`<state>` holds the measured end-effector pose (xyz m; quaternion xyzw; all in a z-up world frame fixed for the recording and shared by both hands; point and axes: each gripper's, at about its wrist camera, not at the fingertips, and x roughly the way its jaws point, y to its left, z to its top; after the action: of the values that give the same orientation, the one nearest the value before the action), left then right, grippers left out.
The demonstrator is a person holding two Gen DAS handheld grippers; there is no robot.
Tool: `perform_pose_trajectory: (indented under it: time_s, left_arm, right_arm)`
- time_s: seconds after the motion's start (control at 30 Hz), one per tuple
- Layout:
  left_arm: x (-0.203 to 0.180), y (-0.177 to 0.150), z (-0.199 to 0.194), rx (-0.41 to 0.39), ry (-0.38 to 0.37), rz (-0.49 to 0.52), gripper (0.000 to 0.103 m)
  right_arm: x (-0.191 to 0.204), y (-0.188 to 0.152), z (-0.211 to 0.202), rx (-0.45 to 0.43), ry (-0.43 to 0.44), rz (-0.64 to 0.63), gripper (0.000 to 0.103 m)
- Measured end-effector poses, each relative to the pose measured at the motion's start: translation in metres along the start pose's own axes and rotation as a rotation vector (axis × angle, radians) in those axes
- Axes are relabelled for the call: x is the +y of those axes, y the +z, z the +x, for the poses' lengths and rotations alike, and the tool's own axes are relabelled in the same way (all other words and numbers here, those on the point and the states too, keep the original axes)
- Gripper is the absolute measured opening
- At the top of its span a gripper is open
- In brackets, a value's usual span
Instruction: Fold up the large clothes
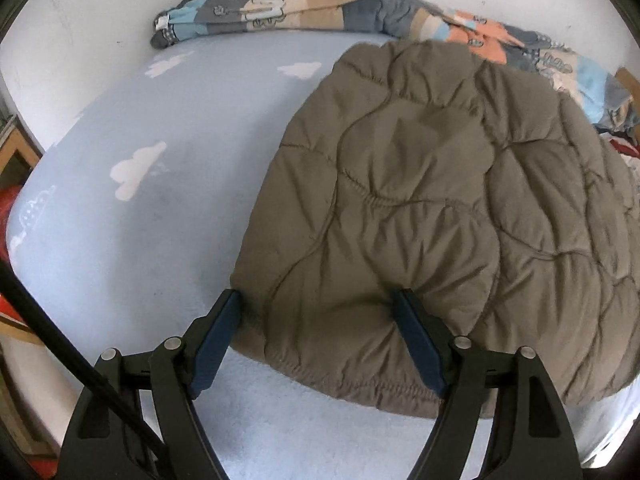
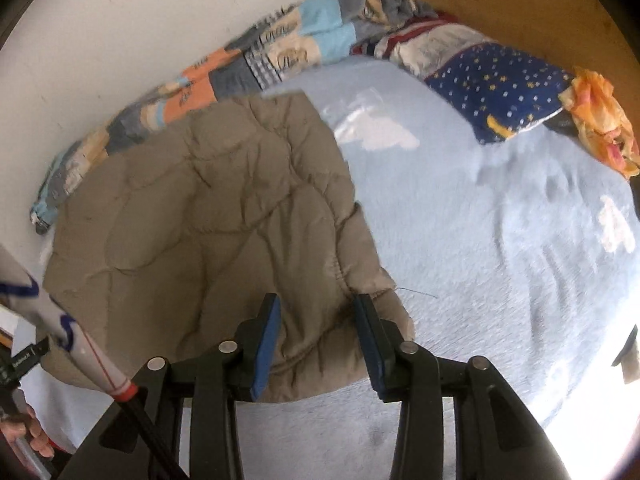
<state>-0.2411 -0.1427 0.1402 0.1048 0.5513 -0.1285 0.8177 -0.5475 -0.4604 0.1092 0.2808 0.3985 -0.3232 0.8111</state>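
Jacket: taupe-brown, puffy, quilted in wavy stitched panels, wrinkled, elastic-gathered hem at near edge. Lies flat on a bed with light blue fleecy sheet printed with white clouds. Far edge touches a rolled patchwork blanket along the white wall.

Left gripper: black arms, blue ribbed pads, spread wide over the jacket's near-left corner; fabric between the fingers, not clenched. Right gripper: narrower gap, straddling the near-right corner; pads flank a bulge of fabric, can't tell if they squeeze it. Navy star-print pillow and orange cloth by wooden headboard.
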Motion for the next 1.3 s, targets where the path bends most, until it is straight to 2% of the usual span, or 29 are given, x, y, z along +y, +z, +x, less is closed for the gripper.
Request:
perform_pose_trajectory:
  time_s: [0.07,0.13,0.27,0.37,0.5,0.57,0.67,0.9,1.0,1.3]
  left_arm:
    - [-0.003,0.001,-0.003,-0.015,0.021,0.005,0.079]
    - [-0.008,0.0,-0.016,-0.063,0.047,0.018,0.079]
    - [-0.028,-0.01,-0.052,-0.227,0.07,0.084,0.079]
    - [-0.052,-0.022,-0.069,-0.299,0.042,0.138,0.079]
    - [-0.087,-0.038,-0.064,-0.291,-0.002,0.221,0.079]
    - [-0.103,-0.049,-0.054,-0.267,-0.008,0.258,0.079]
    - [-0.116,-0.056,-0.047,-0.301,0.021,0.28,0.079]
    - [-0.122,-0.058,-0.023,-0.288,0.032,0.29,0.08]
    - [-0.125,-0.06,-0.018,-0.301,0.05,0.309,0.08]
    - [-0.12,-0.059,-0.019,-0.293,0.021,0.293,0.08]
  right_arm:
    - [0.001,-0.001,0.013,0.04,-0.019,0.003,0.046]
    - [0.001,-0.001,0.012,0.035,-0.032,0.016,0.046]
    - [0.023,-0.004,-0.022,-0.127,-0.058,-0.061,0.046]
    - [0.049,-0.011,-0.034,-0.189,-0.018,-0.14,0.046]
    - [0.094,-0.03,-0.034,-0.191,0.072,-0.256,0.046]
    - [0.113,-0.039,-0.029,-0.178,0.078,-0.308,0.046]
    - [0.126,-0.048,-0.015,-0.144,0.073,-0.34,0.046]
    - [0.127,-0.053,0.022,-0.073,0.044,-0.355,0.047]
    - [0.126,-0.054,0.03,-0.053,0.035,-0.354,0.048]
    - [0.13,-0.053,0.036,-0.035,0.012,-0.363,0.049]
